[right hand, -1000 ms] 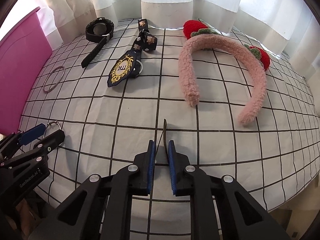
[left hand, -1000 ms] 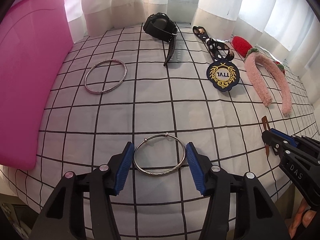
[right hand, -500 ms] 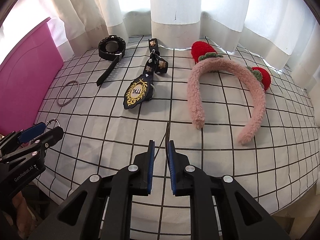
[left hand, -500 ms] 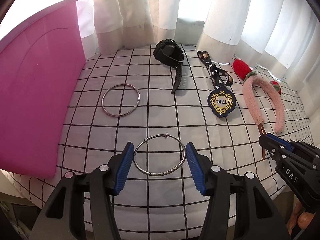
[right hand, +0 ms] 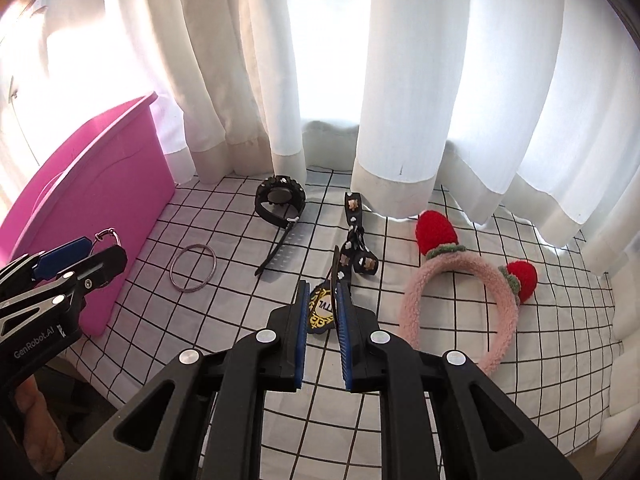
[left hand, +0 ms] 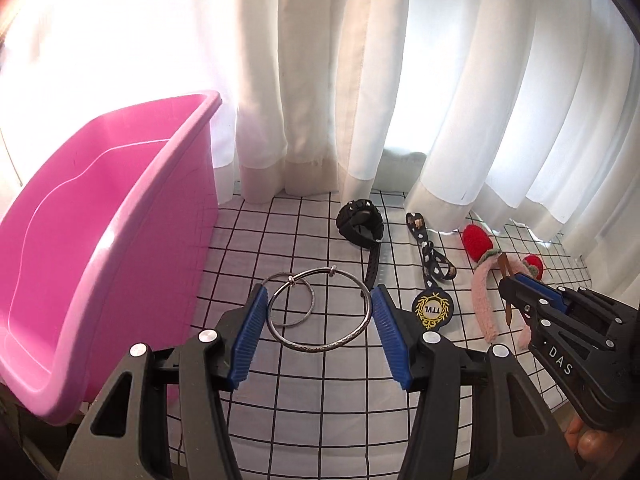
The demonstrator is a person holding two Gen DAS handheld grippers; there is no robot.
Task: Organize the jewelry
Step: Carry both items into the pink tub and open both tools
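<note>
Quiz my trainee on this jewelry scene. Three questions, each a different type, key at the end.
1. True or false: the left claw grips a silver bangle between its pads.
2. Which claw is shut on the thin brown strip? A) the left claw B) the right claw
3. How many red pompoms sit on the pink headband?

Key: 1 true; 2 B; 3 two.
</note>
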